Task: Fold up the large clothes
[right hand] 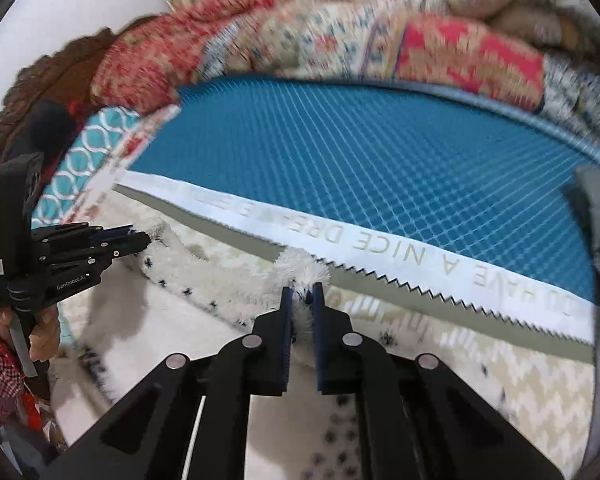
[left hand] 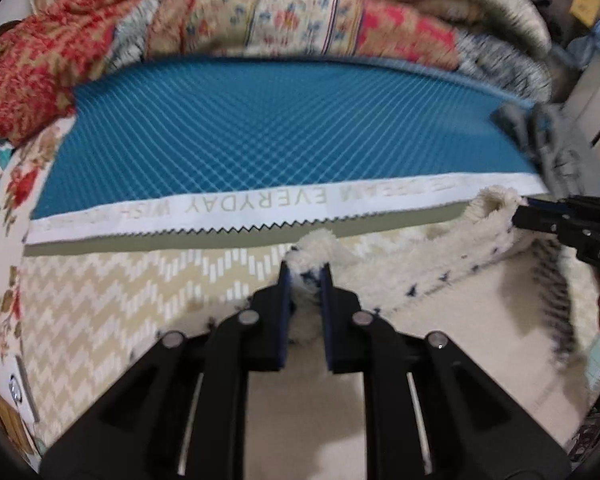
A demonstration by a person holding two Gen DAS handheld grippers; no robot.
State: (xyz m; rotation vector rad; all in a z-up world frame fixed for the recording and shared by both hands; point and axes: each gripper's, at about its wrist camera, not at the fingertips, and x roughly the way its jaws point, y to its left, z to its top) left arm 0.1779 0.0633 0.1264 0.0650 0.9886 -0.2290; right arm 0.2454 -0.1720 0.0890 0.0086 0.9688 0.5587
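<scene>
A cream fleece garment [left hand: 420, 268] with small dark specks lies on a beige zigzag sheet [left hand: 100, 312]. My left gripper [left hand: 306, 272] is shut on a tuft of its fluffy edge. In the left wrist view my right gripper [left hand: 520, 210] pinches another part of the same edge at the far right. The right wrist view shows my right gripper [right hand: 302, 294] shut on a fleece tuft [right hand: 300, 268], with the garment [right hand: 204, 280] stretching left to my left gripper [right hand: 146, 240], held by a hand.
A teal quilted mat [left hand: 280, 136] with a white lettered zigzag border [left hand: 240, 216] lies just beyond the garment. Patterned red and floral bedding [left hand: 220, 12] is piled behind it. A grey cloth [right hand: 598, 216] sits at the right edge.
</scene>
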